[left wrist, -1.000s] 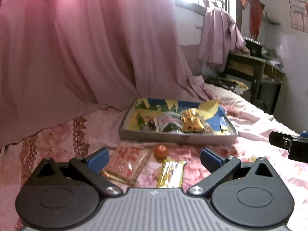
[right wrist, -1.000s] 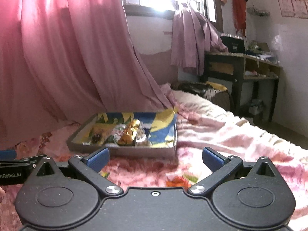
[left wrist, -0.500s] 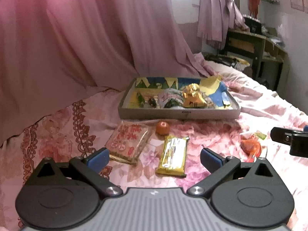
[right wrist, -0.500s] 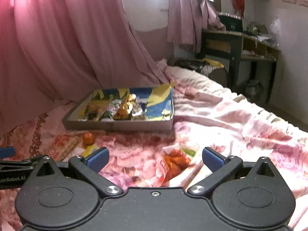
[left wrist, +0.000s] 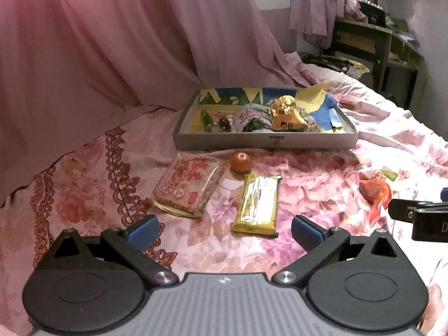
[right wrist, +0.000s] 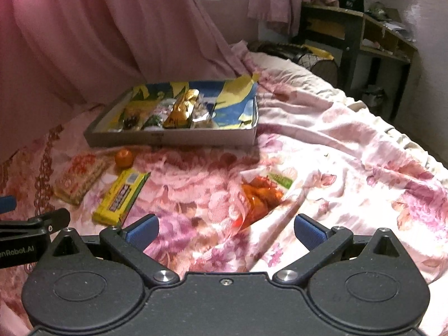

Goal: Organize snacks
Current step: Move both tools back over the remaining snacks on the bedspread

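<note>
The left gripper hangs wide open and empty over the bed, and just ahead of its gap lies the yellow bar, long axis pointing away toward the tray. Left of the bar sits the red packet; the orange ball rests near the tray wall. Farther right, the right gripper, also open, faces the orange pouch, so each tool has its own nearest snack.

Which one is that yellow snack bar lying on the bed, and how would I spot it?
Find the shallow grey tray of snacks on the flowered bedspread. On the near side of it lie loose items: a small orange ball, a clear packet with red print, and an orange bag off to the right. The yellow bar is the long flat shiny wrapper, between the packet and the bag.
</note>
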Demonstrator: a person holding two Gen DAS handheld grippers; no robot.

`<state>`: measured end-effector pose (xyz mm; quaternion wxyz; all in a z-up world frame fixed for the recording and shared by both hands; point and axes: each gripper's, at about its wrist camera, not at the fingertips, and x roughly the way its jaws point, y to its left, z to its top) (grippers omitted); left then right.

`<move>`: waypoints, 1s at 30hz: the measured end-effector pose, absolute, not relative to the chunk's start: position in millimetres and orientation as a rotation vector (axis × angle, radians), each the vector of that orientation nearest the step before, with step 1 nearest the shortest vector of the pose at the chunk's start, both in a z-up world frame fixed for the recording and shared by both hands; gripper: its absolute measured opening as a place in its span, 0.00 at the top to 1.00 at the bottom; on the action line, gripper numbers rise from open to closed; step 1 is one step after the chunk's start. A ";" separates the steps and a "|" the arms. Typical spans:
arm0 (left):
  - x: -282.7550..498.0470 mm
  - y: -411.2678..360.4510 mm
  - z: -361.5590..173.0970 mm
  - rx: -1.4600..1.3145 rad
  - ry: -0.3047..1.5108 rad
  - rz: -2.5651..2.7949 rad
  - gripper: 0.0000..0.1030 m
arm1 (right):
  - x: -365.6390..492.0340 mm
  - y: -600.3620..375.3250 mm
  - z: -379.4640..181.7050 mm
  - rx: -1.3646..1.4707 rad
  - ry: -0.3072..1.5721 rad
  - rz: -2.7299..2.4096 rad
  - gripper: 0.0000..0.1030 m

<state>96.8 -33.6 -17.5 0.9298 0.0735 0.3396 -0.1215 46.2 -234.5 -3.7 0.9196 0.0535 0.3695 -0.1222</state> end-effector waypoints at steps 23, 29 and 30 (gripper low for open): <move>120.1 -30.9 -39.9 0.132 0.862 -0.225 0.00 | 92.1 -261.9 -21.6 0.175 1.001 -0.161 0.01; 134.4 -33.2 -46.9 0.074 0.912 -0.305 0.00 | 116.4 -296.2 -26.3 0.229 1.059 -0.198 0.01; 138.4 -34.9 -47.9 0.075 0.918 -0.319 0.00 | 119.6 -301.3 -27.6 0.239 1.062 -0.204 0.01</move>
